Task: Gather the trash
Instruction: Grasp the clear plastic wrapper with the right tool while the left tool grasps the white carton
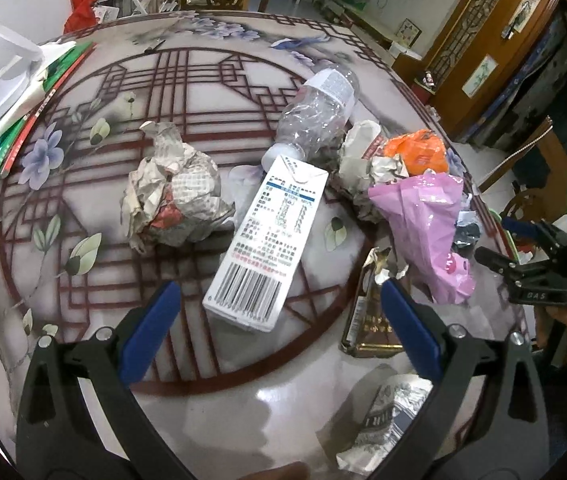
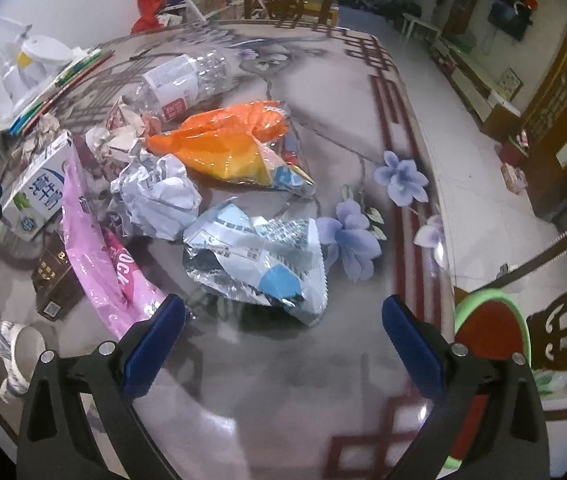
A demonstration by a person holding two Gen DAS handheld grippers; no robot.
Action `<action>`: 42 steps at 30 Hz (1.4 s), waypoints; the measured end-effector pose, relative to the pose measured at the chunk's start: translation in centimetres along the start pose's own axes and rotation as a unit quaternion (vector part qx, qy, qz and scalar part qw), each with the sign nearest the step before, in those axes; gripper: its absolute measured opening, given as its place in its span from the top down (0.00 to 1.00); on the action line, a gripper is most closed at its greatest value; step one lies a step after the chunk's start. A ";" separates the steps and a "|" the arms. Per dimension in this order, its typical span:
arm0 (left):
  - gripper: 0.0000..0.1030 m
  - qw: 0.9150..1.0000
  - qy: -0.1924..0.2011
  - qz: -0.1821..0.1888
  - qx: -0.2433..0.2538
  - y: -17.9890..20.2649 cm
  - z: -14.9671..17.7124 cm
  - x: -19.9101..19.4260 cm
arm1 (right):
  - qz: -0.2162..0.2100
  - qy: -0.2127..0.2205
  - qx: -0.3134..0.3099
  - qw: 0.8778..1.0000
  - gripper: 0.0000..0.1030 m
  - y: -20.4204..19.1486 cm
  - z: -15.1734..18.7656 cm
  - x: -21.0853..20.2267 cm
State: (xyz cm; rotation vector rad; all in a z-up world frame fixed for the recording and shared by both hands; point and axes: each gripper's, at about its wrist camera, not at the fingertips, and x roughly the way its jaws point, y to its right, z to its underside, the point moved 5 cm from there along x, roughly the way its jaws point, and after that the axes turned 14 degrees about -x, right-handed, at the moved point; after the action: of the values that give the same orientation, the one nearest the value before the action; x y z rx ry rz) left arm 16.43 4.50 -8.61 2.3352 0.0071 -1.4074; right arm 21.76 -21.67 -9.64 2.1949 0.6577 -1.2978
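Trash lies on a patterned table point(image 1: 211, 408). In the left wrist view my open, empty left gripper point(image 1: 279, 312) hovers just short of a white milk carton point(image 1: 267, 240), with a crumpled newspaper ball point(image 1: 175, 192), a clear plastic bottle point(image 1: 315, 112), an orange bag point(image 1: 419, 152), a pink bag point(image 1: 427, 224) and a brown wrapper point(image 1: 367, 320) around it. In the right wrist view my open, empty right gripper point(image 2: 283, 320) sits just short of a silver-blue snack bag point(image 2: 259, 256), near a crumpled white paper point(image 2: 155, 200), the orange bag point(image 2: 227, 144) and the pink bag point(image 2: 95, 248).
Books and papers point(image 1: 19, 112) are stacked at the table's far left. A green-rimmed red bin point(image 2: 487, 340) stands beside the table's right edge, next to a wooden chair point(image 2: 563, 324). A crumpled paper cup point(image 2: 15, 356) lies at the near left. The right gripper also shows in the left wrist view point(image 1: 523, 268).
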 end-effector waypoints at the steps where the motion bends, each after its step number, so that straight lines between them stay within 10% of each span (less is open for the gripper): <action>1: 0.05 1.000 0.000 -0.002 0.003 0.1 0.1 0.2 | -0.002 -0.002 -0.003 1.000 0.08 -0.1 -0.1 0.3; 13: 0.15 1.000 -0.005 -0.008 0.022 0.4 0.0 2.2 | 0.005 -0.011 -0.050 0.999 0.21 -1.5 -1.5 2.6; 21: 0.56 1.000 -0.014 -0.004 0.003 -0.5 -0.1 3.0 | -0.006 -0.018 -0.062 0.998 0.39 -2.3 -1.4 3.2; 42: 0.62 1.000 0.011 0.006 0.008 0.8 0.8 1.3 | -0.022 0.000 -0.037 0.999 0.89 -1.8 -0.5 1.7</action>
State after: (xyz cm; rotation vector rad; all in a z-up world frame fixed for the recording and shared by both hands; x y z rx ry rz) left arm 16.52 3.27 -9.75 2.3608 -0.0116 -1.3805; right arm 21.66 -19.78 -11.26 2.1319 0.7475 -1.2744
